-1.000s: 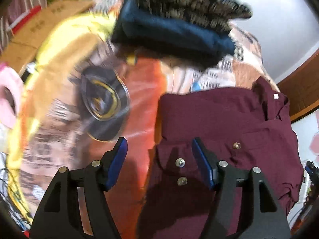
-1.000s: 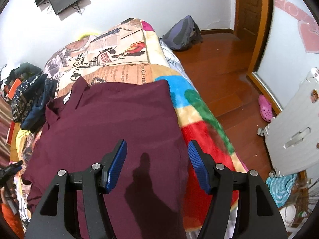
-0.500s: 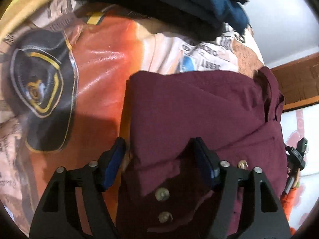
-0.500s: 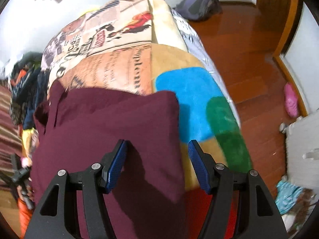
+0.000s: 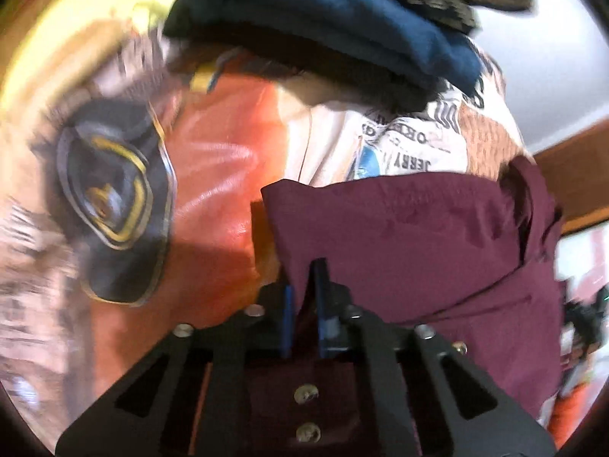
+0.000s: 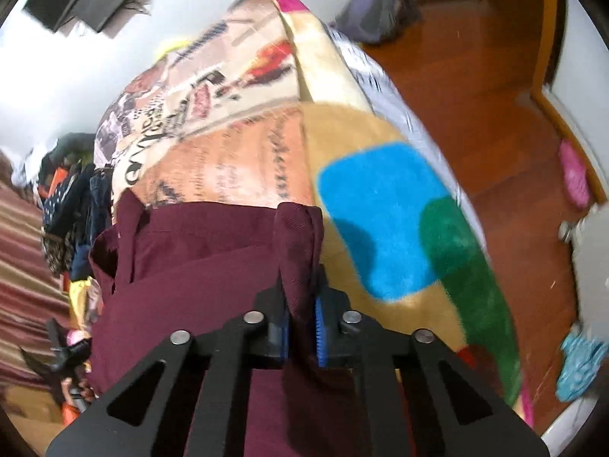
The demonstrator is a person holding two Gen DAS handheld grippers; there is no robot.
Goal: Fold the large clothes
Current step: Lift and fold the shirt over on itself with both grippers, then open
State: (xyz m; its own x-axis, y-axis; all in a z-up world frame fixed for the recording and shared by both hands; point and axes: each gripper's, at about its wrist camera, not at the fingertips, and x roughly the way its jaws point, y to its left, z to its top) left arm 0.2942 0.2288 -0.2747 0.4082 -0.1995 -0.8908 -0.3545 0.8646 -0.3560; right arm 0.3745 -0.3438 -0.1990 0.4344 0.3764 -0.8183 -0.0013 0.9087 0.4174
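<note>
Maroon shirt (image 5: 418, 236) – on bed blanket (image 6: 380, 198) | both tools pinch it

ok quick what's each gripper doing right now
Left gripper: shut on the maroon shirt, pinching its edge.
Right gripper: shut on the maroon shirt, at a bunched corner.

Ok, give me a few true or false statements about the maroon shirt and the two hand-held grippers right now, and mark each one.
1. The left hand-held gripper is shut on the maroon shirt. True.
2. The right hand-held gripper is open above the shirt. False: it pinches a bunched fold of shirt.
3. The shirt lies on bare wooden floor. False: it lies on the printed blanket.
4. Folded dark blue clothes lie beyond the shirt. True.
</note>
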